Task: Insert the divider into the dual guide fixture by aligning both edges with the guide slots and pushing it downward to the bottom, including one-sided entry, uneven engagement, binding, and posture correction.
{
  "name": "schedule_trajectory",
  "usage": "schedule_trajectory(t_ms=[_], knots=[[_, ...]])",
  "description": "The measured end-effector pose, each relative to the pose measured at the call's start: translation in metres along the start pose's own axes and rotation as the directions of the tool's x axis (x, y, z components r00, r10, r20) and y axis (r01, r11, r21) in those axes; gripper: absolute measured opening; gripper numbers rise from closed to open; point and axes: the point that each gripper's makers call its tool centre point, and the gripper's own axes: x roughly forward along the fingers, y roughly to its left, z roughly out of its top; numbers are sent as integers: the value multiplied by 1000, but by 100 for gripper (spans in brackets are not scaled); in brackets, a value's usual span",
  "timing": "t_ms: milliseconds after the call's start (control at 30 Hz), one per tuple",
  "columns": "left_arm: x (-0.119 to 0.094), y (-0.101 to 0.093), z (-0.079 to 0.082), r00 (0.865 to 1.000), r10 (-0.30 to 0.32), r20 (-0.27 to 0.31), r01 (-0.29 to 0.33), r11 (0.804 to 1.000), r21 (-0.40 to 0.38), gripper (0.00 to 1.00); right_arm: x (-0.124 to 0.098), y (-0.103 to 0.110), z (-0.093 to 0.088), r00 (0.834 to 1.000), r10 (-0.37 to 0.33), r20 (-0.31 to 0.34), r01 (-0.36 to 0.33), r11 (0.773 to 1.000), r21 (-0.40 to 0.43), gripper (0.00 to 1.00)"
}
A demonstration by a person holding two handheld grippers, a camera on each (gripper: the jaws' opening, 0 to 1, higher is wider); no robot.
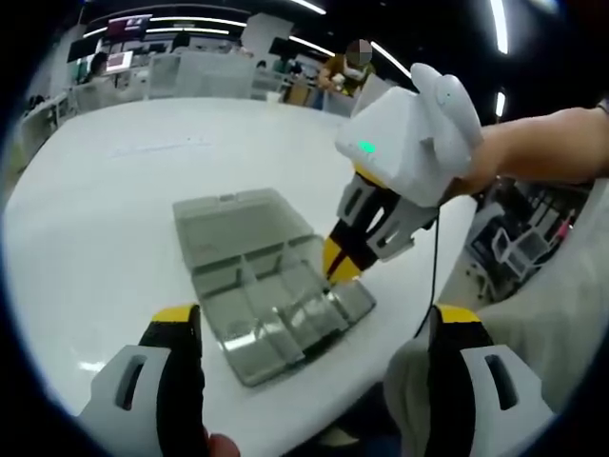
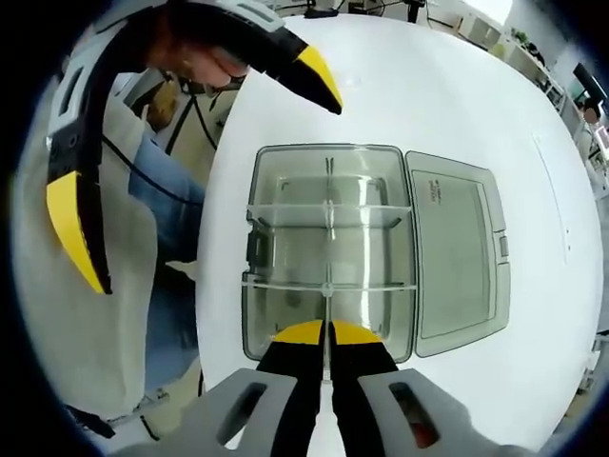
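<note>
Two hand-held grippers: the right hand-held gripper [image 2: 327, 335] pinches a clear divider [image 2: 327, 286] running bottom-to-top along the open fixture box [image 2: 285, 181], mid-frame on the white bench [image 2: 428, 86]; the left hand-held gripper [image 1: 314, 328] gapes empty.

The white round surface [image 1: 143, 190] carries a faint glare and little else around the middle. Beyond its far edge the room runs back dim, with long ceiling light strips [image 1: 195, 21] glowing overhead and a row of pale desks and partitions [image 1: 205, 71] beneath them. A small lit screen [image 1: 119, 61] stands at the far left among those desks. A person in a dark yellow top [image 1: 344, 69] sits back there, behind the surface. Off the near edge, a white wire rack or cart [image 1: 514, 249] stands on the floor. In the right gripper view, black cables [image 2: 190, 119] trail past blue trouser legs [image 2: 166, 200] beside the rim.
</note>
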Motion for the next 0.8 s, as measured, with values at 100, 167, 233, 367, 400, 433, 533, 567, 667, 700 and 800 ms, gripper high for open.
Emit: schedule_trajectory(t_ms=[100,167,233,367,400,433,533,567,667,700,800], knots=[[0,-1,0,1000,-1,-2,1,1000,4,97,-3,0,0,1000,0,11,-1,1000,19,0],[0,-2,-1,1000,-3,-3,3,1000,7,97,-4,-1,0,1000,0,18,0,1000,30,0],[0,-2,-1,1000,-3,-4,3,1000,10,97,-5,-2,-1,1000,-8,24,7,999,35,0],[0,-4,0,1000,-6,-6,6,1000,16,97,-7,-3,-1,999,-18,31,17,999,40,1],[0,-5,0,1000,-7,-7,7,1000,17,97,-7,-3,-1,999,-16,35,14,999,44,1],[1,-5,0,1000,-7,-7,7,1000,18,97,-8,-2,0,999,-15,40,13,999,47,1],[1,-6,0,1000,-9,-8,9,1000,22,97,-9,-2,-1,999,-28,44,26,999,42,2],[1,-7,0,1000,-10,-10,10,1000,23,97,-10,-2,0,998,-27,52,25,998,51,3],[1,-7,-1,1000,-11,-12,11,1000,25,97,-11,-3,1,997,-33,68,29,997,68,4],[1,-8,-1,1000,-11,-12,11,1000,25,97,-11,-2,1,997,-34,70,29,997,70,4],[1,-8,0,1000,-12,-14,12,999,31,97,-13,-3,2,994,-45,97,36,995,93,6]])
